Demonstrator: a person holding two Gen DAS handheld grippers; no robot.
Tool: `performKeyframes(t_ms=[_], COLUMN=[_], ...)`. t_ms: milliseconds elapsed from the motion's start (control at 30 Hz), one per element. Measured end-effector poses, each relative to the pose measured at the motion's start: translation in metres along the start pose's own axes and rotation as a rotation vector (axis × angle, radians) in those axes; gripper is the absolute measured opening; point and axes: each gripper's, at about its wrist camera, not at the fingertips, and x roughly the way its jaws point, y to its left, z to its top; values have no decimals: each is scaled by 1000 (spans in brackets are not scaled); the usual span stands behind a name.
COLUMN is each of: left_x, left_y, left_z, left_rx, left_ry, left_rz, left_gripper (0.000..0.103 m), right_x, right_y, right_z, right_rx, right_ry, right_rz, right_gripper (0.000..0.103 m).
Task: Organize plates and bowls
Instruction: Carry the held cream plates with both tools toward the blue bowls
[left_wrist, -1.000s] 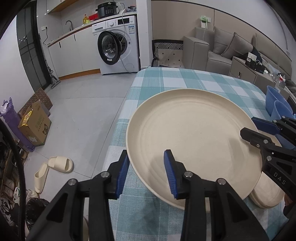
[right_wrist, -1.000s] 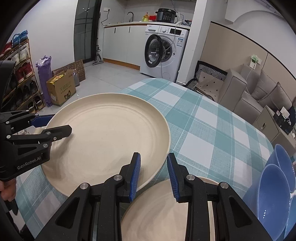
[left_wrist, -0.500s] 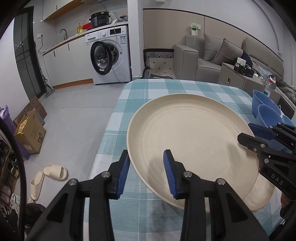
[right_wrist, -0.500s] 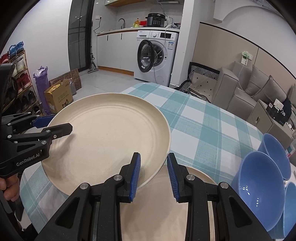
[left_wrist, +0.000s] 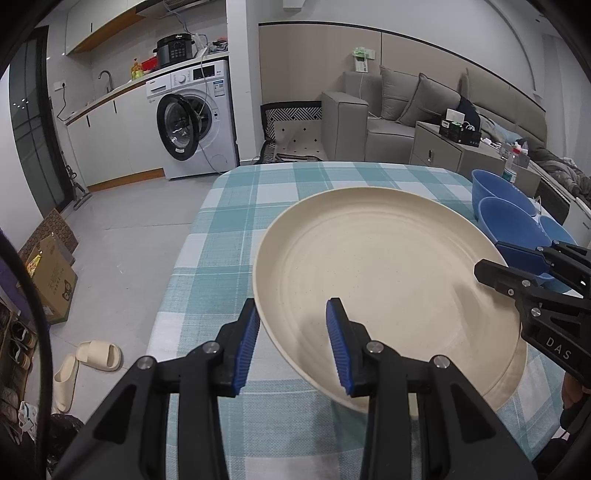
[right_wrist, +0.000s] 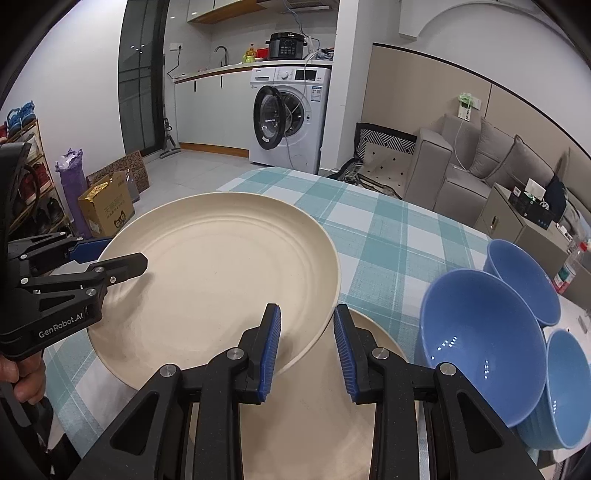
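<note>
Both of my jaw sets grip one cream plate (left_wrist: 388, 280) by opposite rims: my left gripper (left_wrist: 293, 345) clamps its near-left edge at lower centre of the left view, my right gripper (right_wrist: 306, 347) its near-right edge low in the right view, each narrow on the rim. Beneath it, a second cream plate (right_wrist: 306, 417) lies on the checked tablecloth (right_wrist: 384, 236). Three blue bowls (right_wrist: 480, 332) sit at right. Farther off, upper centre, stands a washing machine (right_wrist: 291, 118).
</note>
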Motion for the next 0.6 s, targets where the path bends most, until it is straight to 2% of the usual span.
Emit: performKeyframes(t_ms=[600], left_x=[1], left_y=[-46], left_z=[-9], left_rx=[82], left_ry=[0], left_rz=[-52], left_gripper=[36], right_x=[-20], right_y=[-36], right_z=[-42], right_rx=[68], right_ry=[24], right_rz=[-48], right_gripper=[30])
